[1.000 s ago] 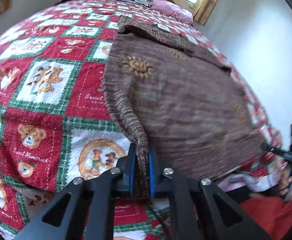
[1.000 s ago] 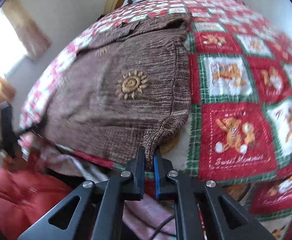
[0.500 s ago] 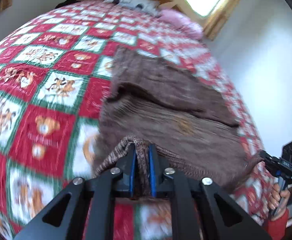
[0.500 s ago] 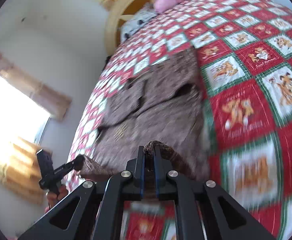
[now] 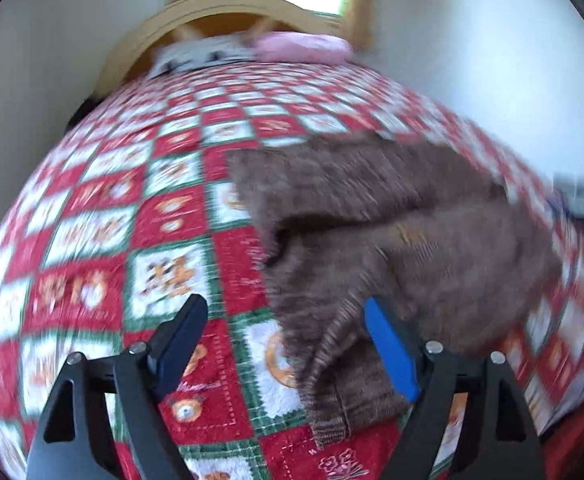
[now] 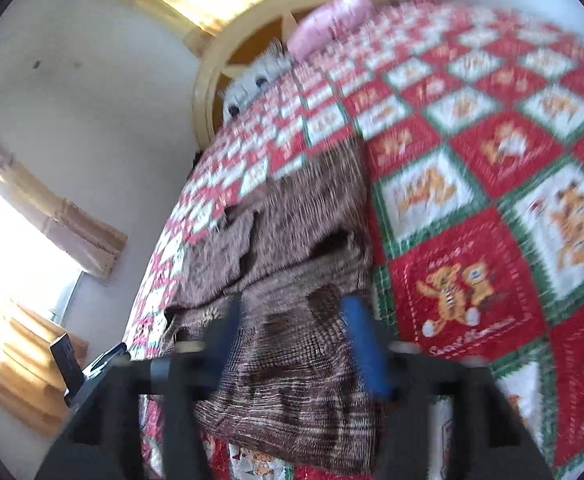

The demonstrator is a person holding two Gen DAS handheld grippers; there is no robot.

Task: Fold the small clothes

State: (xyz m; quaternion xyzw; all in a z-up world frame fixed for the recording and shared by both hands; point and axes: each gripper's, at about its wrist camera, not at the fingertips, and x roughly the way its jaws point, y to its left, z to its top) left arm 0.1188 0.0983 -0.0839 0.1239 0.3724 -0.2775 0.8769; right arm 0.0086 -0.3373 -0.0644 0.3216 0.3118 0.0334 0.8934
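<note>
Both grippers were clamped on the sweater's (image 5: pixel 392 216) hem a second ago; since then they carried it up the bed toward the headboard (image 5: pixel 227 4) and let go. Left gripper (image 5: pixel 287 344): jaws opening, wide apart, hem corner lying loose between them, close against the blue pad (image 5: pixel 392 352) on the right; can't tell if it touches. Right gripper (image 6: pixel 292 344): jaws opening too, apart, knit bunched between them, not pinched. Sweater lies on the quilt (image 5: pixel 91 240), folded roughly in half, lower half doubled over the upper, near the bed's edge on the window side. Fold is rumpled, with a dark gap in the right view. Pink pillow (image 6: pixel 332 20) at the head, well apart. Both views blurred.
</note>
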